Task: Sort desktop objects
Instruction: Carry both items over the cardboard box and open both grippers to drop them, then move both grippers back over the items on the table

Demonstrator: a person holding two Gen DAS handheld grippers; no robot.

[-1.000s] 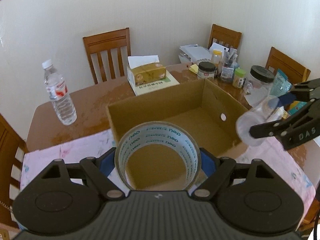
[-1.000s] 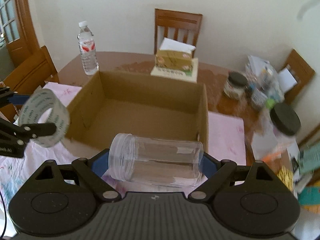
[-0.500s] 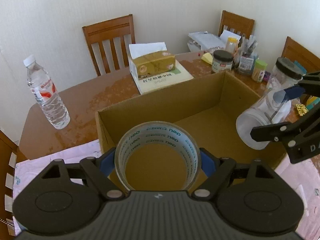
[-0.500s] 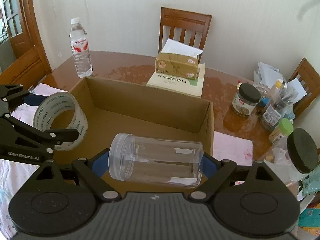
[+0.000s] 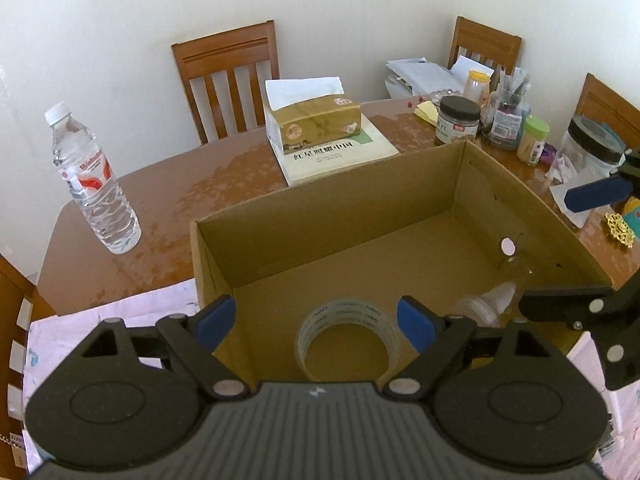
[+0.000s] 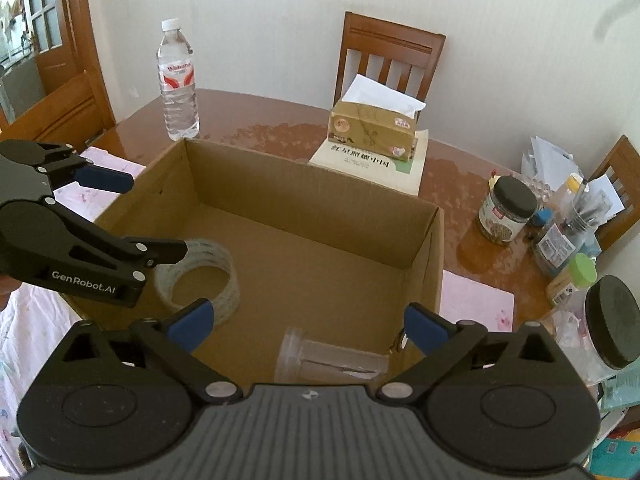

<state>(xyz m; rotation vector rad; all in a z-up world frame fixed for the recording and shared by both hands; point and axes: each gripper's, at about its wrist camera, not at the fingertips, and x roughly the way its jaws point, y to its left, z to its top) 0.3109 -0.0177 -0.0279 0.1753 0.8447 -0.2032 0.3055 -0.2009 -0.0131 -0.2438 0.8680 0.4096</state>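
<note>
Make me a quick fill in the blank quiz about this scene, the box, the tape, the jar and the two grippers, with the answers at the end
1. The tape roll and the clear jar both lie inside the ____ box.
2. The left gripper and the right gripper both have their jaws ____.
3. The tissue box sits on top of a ____.
4. The water bottle stands ____ the box, on the table.

Answers: cardboard; open; book; outside
</note>
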